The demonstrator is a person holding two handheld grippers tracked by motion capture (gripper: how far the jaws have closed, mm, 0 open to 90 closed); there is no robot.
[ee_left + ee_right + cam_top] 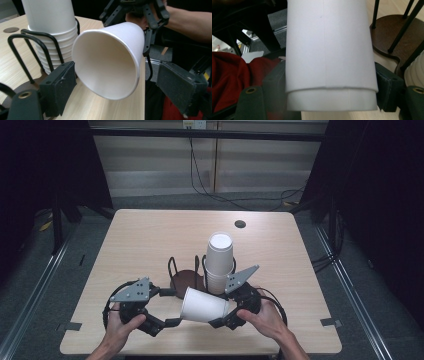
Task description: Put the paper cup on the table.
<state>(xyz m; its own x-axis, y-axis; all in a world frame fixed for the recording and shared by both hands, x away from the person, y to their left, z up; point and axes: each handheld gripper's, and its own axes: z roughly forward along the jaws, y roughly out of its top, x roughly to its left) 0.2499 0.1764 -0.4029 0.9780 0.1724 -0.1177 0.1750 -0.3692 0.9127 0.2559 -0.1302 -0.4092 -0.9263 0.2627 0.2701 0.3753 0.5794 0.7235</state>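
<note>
Paper cup (202, 306), where is it and who has it? (reviewer)

Me: It's off the worktop (150, 240), lying sideways in the air just in front of the cup stack (220, 260). My right tongs (224, 309) are clenched on its body near the base, one pad on each side. The mouth points toward my left tongs (172, 307).

Reviewer: Left tongs gripping too?

Me: No, released. In the left gripper view the jaws flank the open rim. The near pad sits just beside it and the far one is clearly apart.

Reviewer: Why sideways?

Me: My guess is it presents the rim to the left tongs so they can take it. The right gripper view also shows a second cup (332, 100) nested inside, its base poking out. So it's probably a stuck pair, and I grip low to leave the rim free for pulling them apart.

Reviewer: Stack status?

Me: It's upright in the wire holder (187, 277), and the neighbouring slot is open. It's kept close, likely for a short trip.
</note>
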